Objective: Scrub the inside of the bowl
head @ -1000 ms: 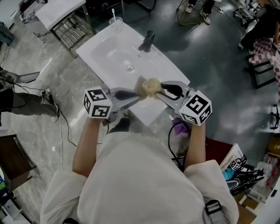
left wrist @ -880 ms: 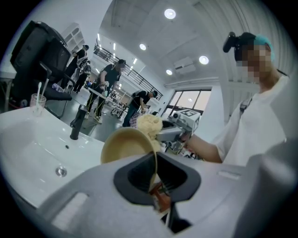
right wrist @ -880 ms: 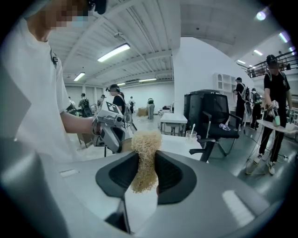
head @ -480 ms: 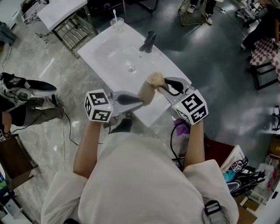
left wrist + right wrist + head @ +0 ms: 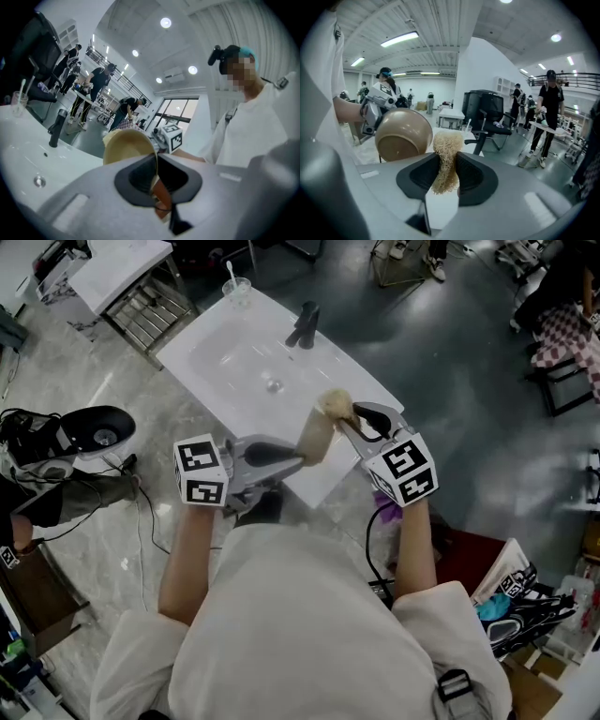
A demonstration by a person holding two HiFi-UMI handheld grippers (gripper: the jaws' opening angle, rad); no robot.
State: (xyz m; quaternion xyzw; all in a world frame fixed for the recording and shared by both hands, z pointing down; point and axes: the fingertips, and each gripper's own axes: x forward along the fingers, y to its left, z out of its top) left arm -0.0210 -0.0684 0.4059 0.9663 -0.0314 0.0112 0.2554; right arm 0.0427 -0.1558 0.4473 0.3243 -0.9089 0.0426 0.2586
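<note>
Head view first: on the left, the left hand-held gripper (image 5: 291, 460) has its jaws almost shut and pinches the thin edge of the brown bowl (image 5: 316, 437). It holds the bowl up in the air over the near end of the white bench (image 5: 234, 362), not resting on it. A second ago the bowl's open side showed more, and the scrubber sat right at its mouth. Now the bowl has turned on its edge, so from above it looks like a thin slice. Just to the right, the straw-like scrubber (image 5: 336, 406) has moved to the far rim of the bowl and pokes out past it. The right hand-held gripper (image 5: 352, 423) has its jaws about half open and squeezes the scrubber between them. In the right gripper view the round bottom of the bowl faces that gripper, and the scrubber is beside the bowl, not inside it. So I think the rubbing has stopped for now. The scrubber has to go back into the hollow side before more of the inside gets clean.
</note>
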